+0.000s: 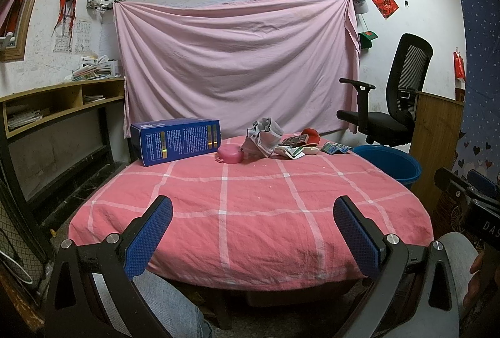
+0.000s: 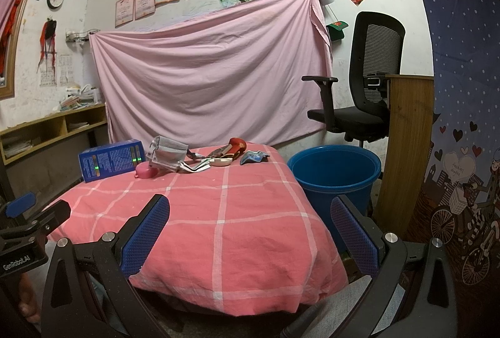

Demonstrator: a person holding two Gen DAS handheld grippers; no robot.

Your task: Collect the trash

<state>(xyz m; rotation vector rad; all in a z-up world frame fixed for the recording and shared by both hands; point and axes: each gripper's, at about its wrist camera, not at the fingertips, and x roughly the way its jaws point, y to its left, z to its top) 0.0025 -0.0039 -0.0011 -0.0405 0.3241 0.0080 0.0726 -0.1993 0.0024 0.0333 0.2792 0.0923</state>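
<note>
Trash lies at the far edge of the table under a pink checked cloth (image 1: 250, 206): a crumpled grey wrapper (image 1: 264, 136), flat printed packets (image 1: 292, 148), a red wrapper (image 1: 311, 134), a white dish-like lid (image 1: 309, 149) and a blue-green packet (image 1: 336, 148). The wrapper (image 2: 168, 155) and the packet (image 2: 253, 156) also show in the right wrist view. A blue bucket (image 2: 334, 174) stands on the floor right of the table. My left gripper (image 1: 253, 206) is open and empty over the near table edge. My right gripper (image 2: 250, 206) is open and empty near the front right.
A blue box (image 1: 176, 141) and a pink round case (image 1: 229, 154) sit at the table's far left. A black office chair (image 2: 359, 88) and a wooden panel (image 2: 403, 147) stand behind the bucket. A pink sheet (image 1: 237, 63) hangs on the wall. Shelves (image 1: 59, 106) run along the left.
</note>
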